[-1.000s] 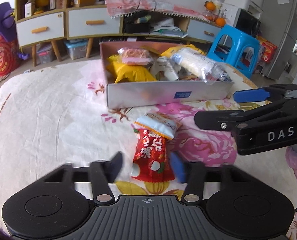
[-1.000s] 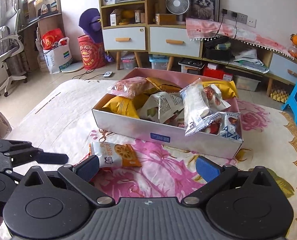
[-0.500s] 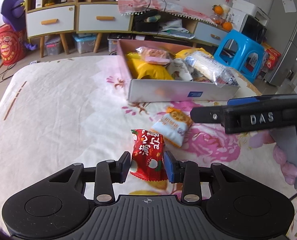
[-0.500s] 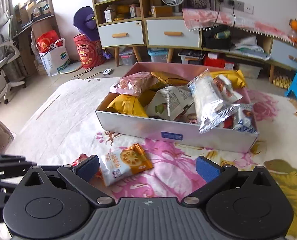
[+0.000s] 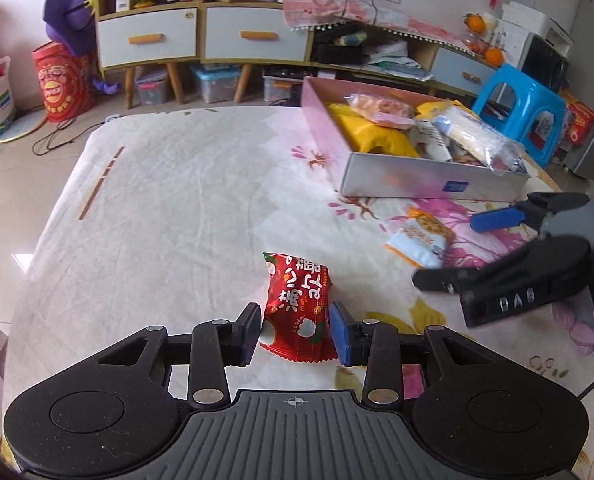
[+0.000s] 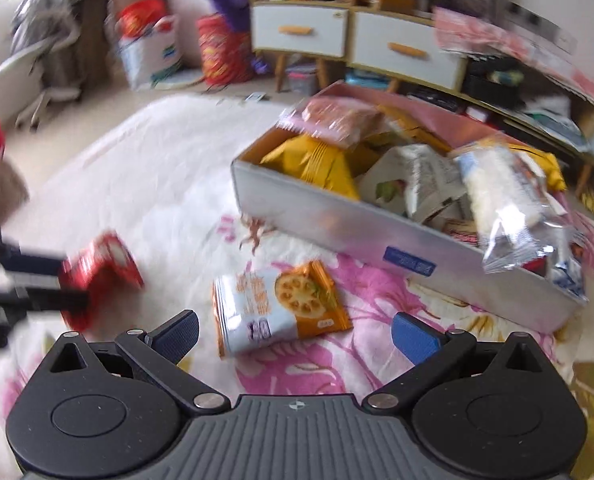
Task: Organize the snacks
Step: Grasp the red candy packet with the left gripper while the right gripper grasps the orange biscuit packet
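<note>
1. the left tool [image 5: 296, 330] has its two pads closed on the lower part of a red snack packet [image 5: 299, 307]; the packet sticks up and forward from between the pads. the jaws have just eased a little wider, with the packet between them and both pads touching its sides.
2. from the right wrist view the same red snack packet [image 6: 101, 276] shows blurred at the left edge, pinched by dark fingers.
3. the right tool [image 6: 295, 330] stands wide open and holds nothing.
4. an orange and white snack packet [image 6: 277, 308] lies flat on the flowered cloth [image 5: 169, 200], just ahead of the right tool's open pads and between them; whether the pads touch it i cannot tell.
5. from the left wrist view that orange and white packet [image 5: 419, 236] lies between the right tool [image 5: 457, 250] and the box.
6. the box [image 5: 429, 184], grey outside and pink inside, sits on the cloth beyond both loose packets, filled with yellow, white and clear snack bags.
7. the red packet is well apart from the box.
</note>
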